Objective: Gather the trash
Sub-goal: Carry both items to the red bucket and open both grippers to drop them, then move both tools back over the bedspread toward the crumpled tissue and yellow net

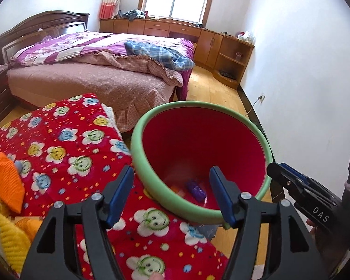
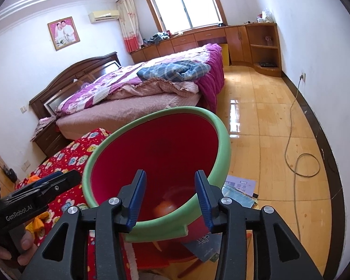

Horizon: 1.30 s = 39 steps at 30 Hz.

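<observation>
Looking over a glossy wooden bedroom floor (image 2: pixel 263 126) beside the red smiley-flower blanket (image 1: pixel 65 144), you've got both grippers hovering at the red bin with the green foam rim (image 1: pixel 198 144). Left gripper (image 1: pixel 172 193) and right gripper (image 2: pixel 169 198): jaws apart, empty. Bin's mouth tilts toward you, a purple wrapper (image 1: pixel 196 190) and an orange round thing (image 2: pixel 165 208) at its bottom.

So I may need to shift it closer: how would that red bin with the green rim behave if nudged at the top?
The bin looks like thin plastic, so probably light. It is narrower at the base and holds only a purple scrap and an orange item, so a rim push may tip it. The glossy floor likely lets it slide.
</observation>
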Each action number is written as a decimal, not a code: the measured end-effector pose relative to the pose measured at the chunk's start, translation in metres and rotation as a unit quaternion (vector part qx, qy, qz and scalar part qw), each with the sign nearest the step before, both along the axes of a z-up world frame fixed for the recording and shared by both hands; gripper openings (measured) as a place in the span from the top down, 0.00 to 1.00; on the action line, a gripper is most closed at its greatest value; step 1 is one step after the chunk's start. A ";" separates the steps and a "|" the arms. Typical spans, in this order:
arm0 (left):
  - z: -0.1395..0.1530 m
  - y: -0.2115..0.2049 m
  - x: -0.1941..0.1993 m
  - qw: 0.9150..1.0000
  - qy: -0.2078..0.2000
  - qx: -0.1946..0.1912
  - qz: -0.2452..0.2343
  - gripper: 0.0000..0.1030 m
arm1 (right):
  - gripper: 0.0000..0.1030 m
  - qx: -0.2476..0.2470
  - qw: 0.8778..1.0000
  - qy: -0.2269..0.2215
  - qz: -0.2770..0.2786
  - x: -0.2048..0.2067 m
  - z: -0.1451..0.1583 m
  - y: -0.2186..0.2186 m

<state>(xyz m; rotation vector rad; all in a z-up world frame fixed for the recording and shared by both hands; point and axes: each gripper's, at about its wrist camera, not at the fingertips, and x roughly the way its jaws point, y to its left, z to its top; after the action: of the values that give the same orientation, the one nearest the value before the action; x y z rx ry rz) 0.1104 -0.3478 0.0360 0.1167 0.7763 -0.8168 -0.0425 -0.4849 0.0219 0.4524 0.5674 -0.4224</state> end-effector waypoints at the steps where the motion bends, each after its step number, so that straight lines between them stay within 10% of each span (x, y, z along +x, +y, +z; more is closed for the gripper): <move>1: 0.001 0.004 -0.001 1.000 0.002 -0.001 0.004 0.35 | 0.57 0.000 1.000 -0.001 0.001 -0.001 0.002 0.003; 39: 0.030 0.201 -0.039 0.982 -0.026 0.020 0.186 0.35 | 0.35 0.008 0.985 -0.004 0.172 0.016 0.022 0.163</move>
<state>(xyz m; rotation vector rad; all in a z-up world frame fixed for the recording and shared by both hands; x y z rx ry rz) 0.0709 -0.1466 0.0656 0.0263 0.7362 -0.4430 -0.0263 -0.3215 0.0438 0.3615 0.6280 -0.0859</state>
